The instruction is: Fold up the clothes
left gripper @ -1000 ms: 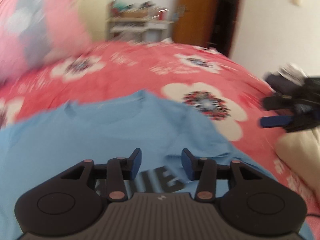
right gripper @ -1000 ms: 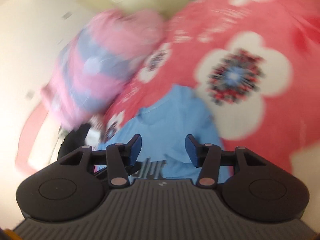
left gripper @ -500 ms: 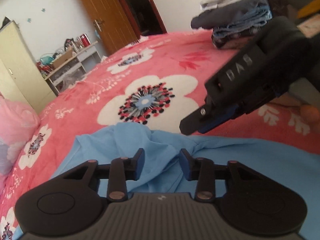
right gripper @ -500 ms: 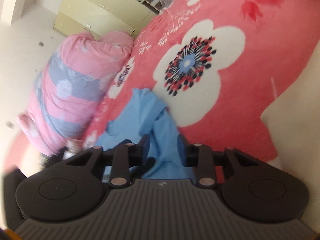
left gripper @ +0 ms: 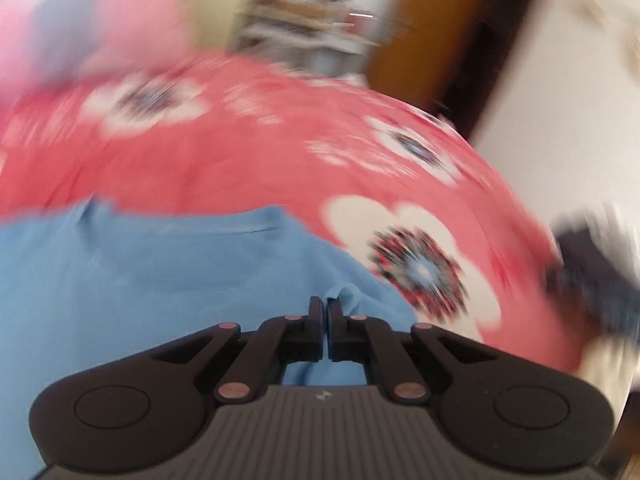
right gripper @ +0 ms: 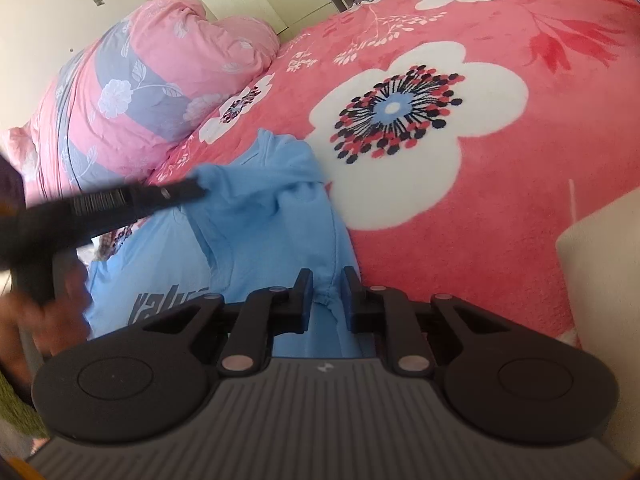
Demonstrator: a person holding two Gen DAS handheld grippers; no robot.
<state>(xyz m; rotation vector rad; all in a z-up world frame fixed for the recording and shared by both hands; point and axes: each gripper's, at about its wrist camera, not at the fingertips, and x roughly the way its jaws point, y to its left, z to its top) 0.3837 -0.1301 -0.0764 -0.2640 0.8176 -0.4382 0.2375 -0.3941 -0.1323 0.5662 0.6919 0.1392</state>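
On the left, our left gripper (left gripper: 324, 312) has its fingers pressed together on a pinch of the blue T-shirt (left gripper: 168, 280), a small tuft of cloth poking up just past the tips; in the right wrist view the same gripper (right gripper: 196, 190) reaches in from the left edge and holds a bunched part of the shirt lifted off the bed. That view is sharp, while the left wrist view is badly smeared, so we cannot tell from it which part of the shirt we have pinched there. The T-shirt (right gripper: 256, 216) lies on the red floral blanket (right gripper: 500, 208), crumpled and humped, with dark printed lettering showing on its near left side and the pink and grey pillow (right gripper: 144, 92) well behind it. Moving right, our right gripper (right gripper: 324, 298) has its fingers partly apart with a ridge of the blue cloth standing between them; the pads do not look pressed onto it, so we judge this grip not yet made. As for progress, we see no clean fold anywhere: the shirt is still rumpled, one side raised, the other about to be taken. We judge that we are at the very start, picking the garment up to spread it flat, with every fold left to do.
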